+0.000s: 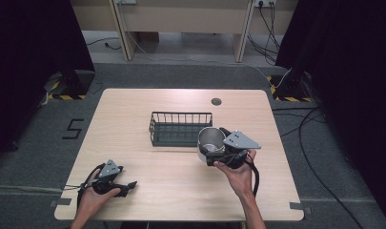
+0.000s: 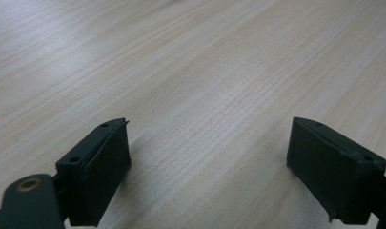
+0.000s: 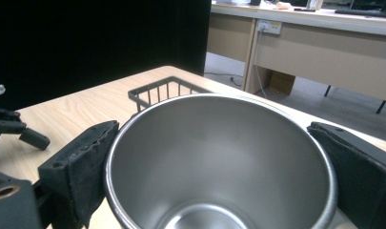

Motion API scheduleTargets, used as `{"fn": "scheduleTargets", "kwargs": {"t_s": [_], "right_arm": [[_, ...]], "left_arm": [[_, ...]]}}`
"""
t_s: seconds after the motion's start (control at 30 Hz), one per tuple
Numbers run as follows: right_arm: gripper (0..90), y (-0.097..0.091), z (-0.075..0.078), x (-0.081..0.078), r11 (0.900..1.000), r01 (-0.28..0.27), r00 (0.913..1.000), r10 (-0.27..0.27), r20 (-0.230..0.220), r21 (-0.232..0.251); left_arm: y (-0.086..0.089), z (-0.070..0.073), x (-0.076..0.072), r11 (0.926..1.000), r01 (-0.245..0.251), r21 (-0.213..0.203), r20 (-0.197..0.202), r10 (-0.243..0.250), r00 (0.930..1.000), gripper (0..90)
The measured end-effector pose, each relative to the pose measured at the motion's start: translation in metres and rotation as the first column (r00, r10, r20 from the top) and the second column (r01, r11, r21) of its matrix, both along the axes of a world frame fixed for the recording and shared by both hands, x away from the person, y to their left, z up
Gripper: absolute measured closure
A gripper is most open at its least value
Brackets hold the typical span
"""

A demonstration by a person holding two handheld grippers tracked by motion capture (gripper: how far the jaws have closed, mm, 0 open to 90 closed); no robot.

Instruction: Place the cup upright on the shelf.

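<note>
Pale wood grain runs across the table (image 1: 147, 186), which stands on grey carpet with dark curtains to either side and desks along the far wall. At my left, the left hand-held gripper (image 1: 125, 186) rests low near the front edge, its jaws spread wide over bare wood with nothing between them; I judge it idle for now. Toward the middle sits the black wire basket (image 1: 180, 128), with nothing in it as far as I can see. Just to its right, my right hand-held gripper (image 1: 213, 151) is pinching the steel cup (image 1: 210, 140), one pad pressed on each side of the wall just below the rim. The cup is upright, mouth open, right beside the basket's near right corner; whether it is lifted off the table I cannot tell.

I read this as the carrying step, cup in hand and heading for the basket. Next I would need to raise it clear of the basket's wire rim, shift it left over the floor of the basket, lower it level, then open the jaws.
</note>
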State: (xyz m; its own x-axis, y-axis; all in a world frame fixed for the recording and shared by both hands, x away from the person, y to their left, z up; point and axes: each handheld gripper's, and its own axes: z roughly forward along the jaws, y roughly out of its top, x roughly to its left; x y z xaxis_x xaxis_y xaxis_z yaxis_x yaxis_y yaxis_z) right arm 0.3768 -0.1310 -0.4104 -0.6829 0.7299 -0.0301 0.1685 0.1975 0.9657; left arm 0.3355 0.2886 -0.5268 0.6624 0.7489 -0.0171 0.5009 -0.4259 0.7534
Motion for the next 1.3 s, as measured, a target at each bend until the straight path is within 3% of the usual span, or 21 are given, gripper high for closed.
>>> {"fn": "scheduleTargets", "kwargs": {"t_s": [0.77,1.13,1.3], "right_arm": [[6.5,0.020,0.033,0.026,0.9996,-0.027,0.9992,0.027,-0.029,-0.005],[6.5,0.040,0.051,0.052,0.9996,-0.025,0.9989,0.024,-0.040,-0.016],[6.5,0.050,0.052,0.063,0.9995,-0.020,0.9984,0.019,-0.053,-0.025]], "left_arm": [[0.000,0.000,0.000,1.0000,0.001,-0.002,0.002,-0.001,1.0000,13.6],[0.000,0.000,-0.001,1.0000,0.002,-0.001,0.000,-0.002,1.0000,13.6],[0.000,0.000,-0.001,1.0000,0.003,0.000,0.000,-0.003,1.0000,13.6]]}}
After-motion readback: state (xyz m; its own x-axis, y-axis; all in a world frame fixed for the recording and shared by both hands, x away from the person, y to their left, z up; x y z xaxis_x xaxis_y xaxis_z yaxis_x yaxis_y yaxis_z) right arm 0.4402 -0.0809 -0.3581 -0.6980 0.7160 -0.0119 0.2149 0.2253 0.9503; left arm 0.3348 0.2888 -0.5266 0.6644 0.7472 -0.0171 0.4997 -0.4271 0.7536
